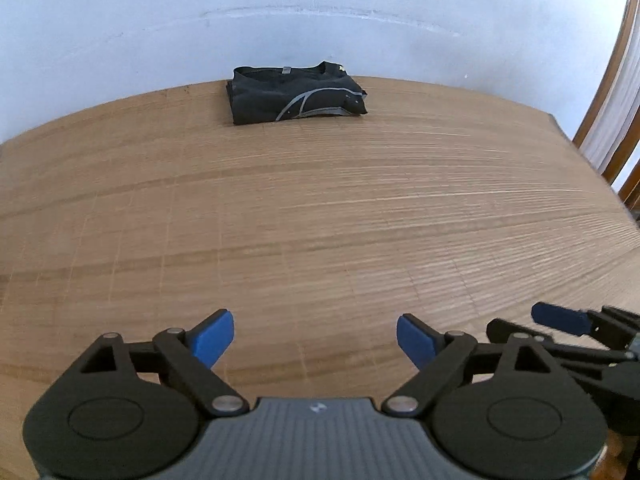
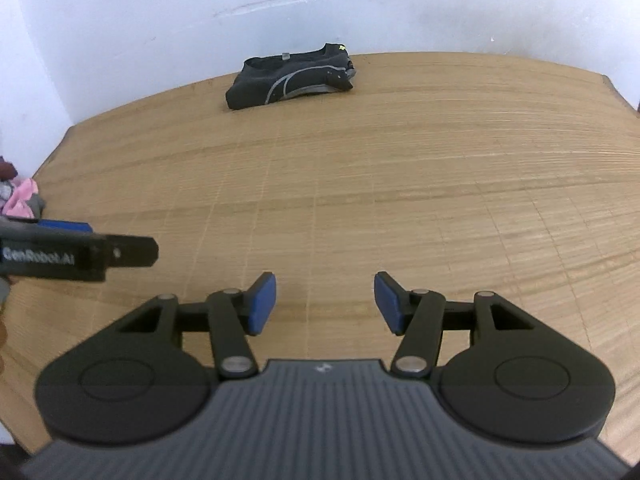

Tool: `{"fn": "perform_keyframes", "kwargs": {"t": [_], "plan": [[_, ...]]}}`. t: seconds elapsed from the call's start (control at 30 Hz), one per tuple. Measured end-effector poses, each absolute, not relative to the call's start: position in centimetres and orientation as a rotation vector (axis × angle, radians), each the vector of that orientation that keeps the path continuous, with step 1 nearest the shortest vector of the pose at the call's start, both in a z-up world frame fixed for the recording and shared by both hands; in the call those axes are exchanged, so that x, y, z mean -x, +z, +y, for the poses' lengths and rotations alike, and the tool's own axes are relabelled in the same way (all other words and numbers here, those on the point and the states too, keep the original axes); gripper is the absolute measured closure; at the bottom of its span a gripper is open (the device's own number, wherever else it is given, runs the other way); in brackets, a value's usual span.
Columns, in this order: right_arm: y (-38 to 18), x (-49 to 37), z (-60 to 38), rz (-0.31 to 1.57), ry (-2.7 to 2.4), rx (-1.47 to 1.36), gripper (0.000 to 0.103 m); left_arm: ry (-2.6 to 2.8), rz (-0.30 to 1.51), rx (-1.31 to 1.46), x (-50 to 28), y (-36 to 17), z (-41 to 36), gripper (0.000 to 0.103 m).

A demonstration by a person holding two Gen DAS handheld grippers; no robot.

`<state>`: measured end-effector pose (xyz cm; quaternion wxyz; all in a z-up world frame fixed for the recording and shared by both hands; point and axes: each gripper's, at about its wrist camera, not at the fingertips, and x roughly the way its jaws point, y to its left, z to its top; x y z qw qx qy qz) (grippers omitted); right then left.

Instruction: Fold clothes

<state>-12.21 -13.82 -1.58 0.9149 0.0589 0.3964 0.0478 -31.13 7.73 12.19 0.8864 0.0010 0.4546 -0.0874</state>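
A black shirt (image 1: 298, 94) lies folded into a neat rectangle at the far edge of a wooden table (image 1: 320, 208), close against a pale blue wall (image 1: 280, 20); a grey curved stripe crosses its top, a small grey tag sits at the collar and a speck of yellow-green shows at its far right corner. The left gripper (image 1: 315, 340) hangs over the near part of the table with its blue pads spread wide and nothing between them. The right gripper (image 2: 325, 304), just beside it, also stands spread apart and empty, its gap narrower. In the right wrist view the left gripper's side bears white lettering that reads "GenRobot.AI". Between the grippers and the shirt the slatted wood runs bare, and the table's left and right corners show clipped. A pink and grey heap of clothes (image 2: 18, 198) lies past the table's left edge, and a wooden frame (image 1: 612, 92) stands at far right.
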Motion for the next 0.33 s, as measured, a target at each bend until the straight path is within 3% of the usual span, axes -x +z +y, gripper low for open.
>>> {"fn": "perform_keyframes", "kwargs": {"t": [0.33], "plan": [[-1.9,14.0,-13.4,0.846,0.154,-0.079,0.046,-0.165,0.902,-0.044,35.8,13.2,5.9,0.011]]}}
